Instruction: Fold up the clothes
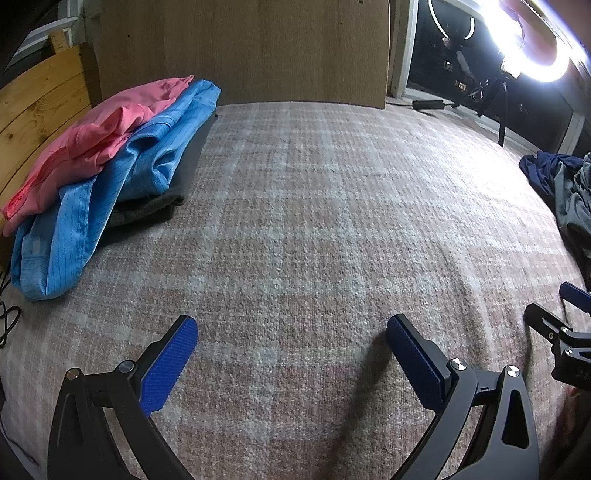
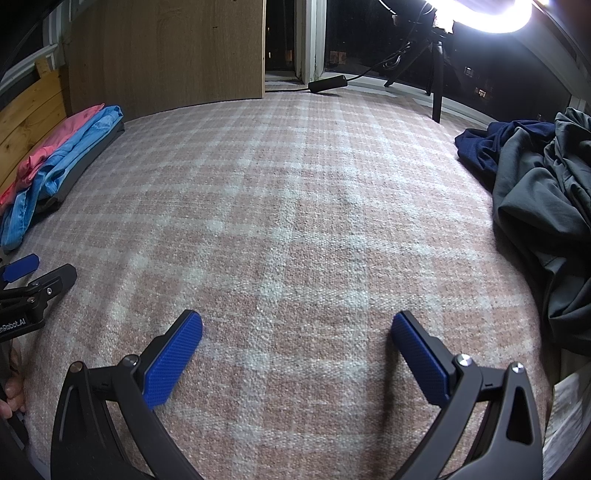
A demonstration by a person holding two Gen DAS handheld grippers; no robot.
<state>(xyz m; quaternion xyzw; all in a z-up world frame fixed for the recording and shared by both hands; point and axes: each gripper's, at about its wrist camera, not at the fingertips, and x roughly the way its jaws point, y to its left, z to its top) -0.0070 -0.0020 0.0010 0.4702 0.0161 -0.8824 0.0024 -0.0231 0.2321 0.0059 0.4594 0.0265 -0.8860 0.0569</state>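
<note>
A stack of folded clothes lies at the far left of the plaid bed cover [image 1: 314, 221]: a pink garment [image 1: 92, 144] on a blue striped one [image 1: 110, 192] on a dark grey one [image 1: 155, 210]. The stack also shows in the right wrist view [image 2: 62, 162]. A loose heap of a grey garment [image 2: 535, 192] and a navy garment [image 2: 495, 144] lies at the right. My left gripper [image 1: 291, 328] is open and empty above the cover. My right gripper [image 2: 297, 325] is open and empty too; it shows at the left wrist view's right edge [image 1: 554, 314].
A wooden board [image 1: 243, 48] stands behind the bed, with a wooden headboard [image 1: 33, 107] at the left. A bright ring light [image 2: 480, 11] on a tripod [image 2: 436, 74] stands at the far right by a dark window. A black cable [image 1: 7, 321] lies at the left edge.
</note>
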